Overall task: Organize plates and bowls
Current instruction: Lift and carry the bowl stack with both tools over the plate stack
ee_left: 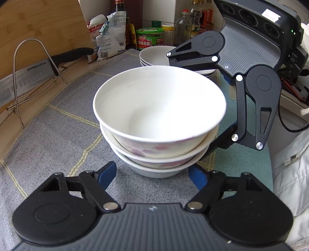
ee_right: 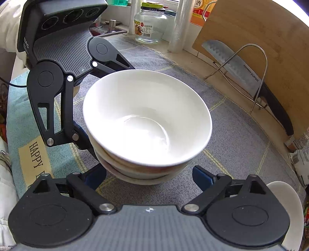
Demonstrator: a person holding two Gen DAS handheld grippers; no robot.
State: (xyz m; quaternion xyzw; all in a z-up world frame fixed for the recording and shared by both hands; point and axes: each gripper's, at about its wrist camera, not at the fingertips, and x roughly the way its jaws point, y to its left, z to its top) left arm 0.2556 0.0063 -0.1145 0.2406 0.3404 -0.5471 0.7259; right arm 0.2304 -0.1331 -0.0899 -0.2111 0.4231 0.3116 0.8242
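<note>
Jaws of both grippers flank the bowl stack (ee_left: pixel 160 123) without touching.

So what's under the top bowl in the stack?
Two more bowls nest under the top bowl: the middle bowl shows pink flowers, the bottom bowl sits on the grey mat. Their insides are covered, so any contents can't be seen.

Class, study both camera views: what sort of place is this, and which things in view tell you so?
Most likely a home kitchen counter. A cleaver rests in a wire rack against a wooden cutting board, sauce bottles and jars line the back, and stacked bowls sit on a cloth mat.
</note>
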